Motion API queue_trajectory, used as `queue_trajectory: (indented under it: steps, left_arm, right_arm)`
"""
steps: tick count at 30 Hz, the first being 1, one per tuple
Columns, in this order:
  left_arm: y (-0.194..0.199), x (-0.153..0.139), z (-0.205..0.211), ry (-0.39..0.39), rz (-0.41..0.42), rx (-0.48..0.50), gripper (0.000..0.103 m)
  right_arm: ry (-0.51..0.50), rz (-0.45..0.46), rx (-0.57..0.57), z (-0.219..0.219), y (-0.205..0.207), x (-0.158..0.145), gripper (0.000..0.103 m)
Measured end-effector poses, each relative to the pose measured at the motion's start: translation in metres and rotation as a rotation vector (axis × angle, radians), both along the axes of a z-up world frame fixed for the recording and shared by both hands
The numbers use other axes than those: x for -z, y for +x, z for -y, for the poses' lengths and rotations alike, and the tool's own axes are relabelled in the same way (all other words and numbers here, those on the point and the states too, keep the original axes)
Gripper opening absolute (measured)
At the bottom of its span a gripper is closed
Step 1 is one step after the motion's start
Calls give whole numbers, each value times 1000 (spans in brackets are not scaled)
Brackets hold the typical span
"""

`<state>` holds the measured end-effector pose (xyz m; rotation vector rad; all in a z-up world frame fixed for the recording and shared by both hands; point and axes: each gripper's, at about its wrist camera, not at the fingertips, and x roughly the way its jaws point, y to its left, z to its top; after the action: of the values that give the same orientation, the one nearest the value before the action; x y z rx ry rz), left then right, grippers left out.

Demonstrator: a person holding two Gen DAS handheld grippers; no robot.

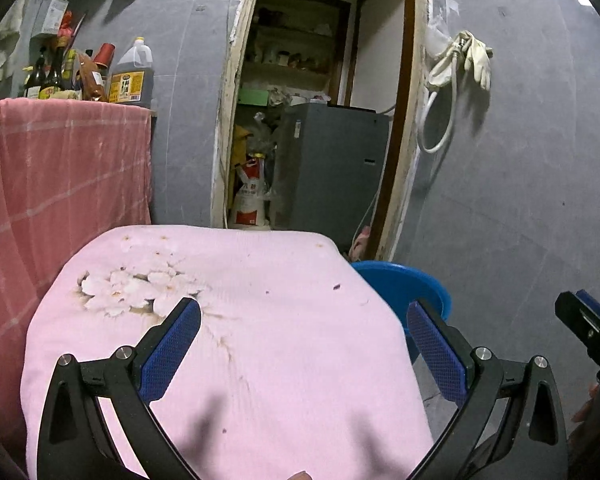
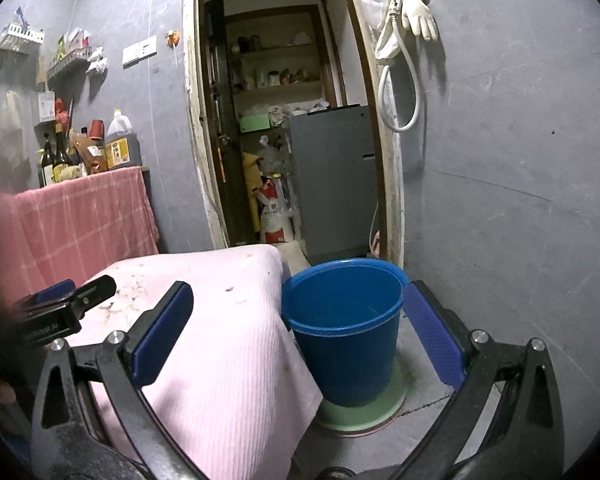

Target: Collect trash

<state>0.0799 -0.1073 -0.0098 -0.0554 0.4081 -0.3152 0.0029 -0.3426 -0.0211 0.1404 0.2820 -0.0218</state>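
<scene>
Left wrist view — my left gripper (image 1: 304,344) wide open, empty, over pink cloth (image 1: 260,320). Small dark scrap (image 1: 335,287) near cloth's far right edge, ahead-right; too small for axis. Right gripper (image 2: 300,332) spread, empty — blue bucket (image 2: 342,320) just ahead.

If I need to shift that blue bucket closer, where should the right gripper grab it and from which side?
Take the blue bucket by its rolled rim, coming from above with one finger inside and one outside the wall. It stands upright and open-topped on a green disc; the body looks too wide for the open right gripper to span. I'd approach the right side, away from the pink cloth.
</scene>
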Motion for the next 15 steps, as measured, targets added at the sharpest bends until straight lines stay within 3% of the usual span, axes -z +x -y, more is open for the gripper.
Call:
queue_trajectory:
  steps: [15]
  left_arm:
    - [-22,19,-5,35,29,-27,101]
  right_arm:
    - [-28,-14,40,-2,-5,14,103]
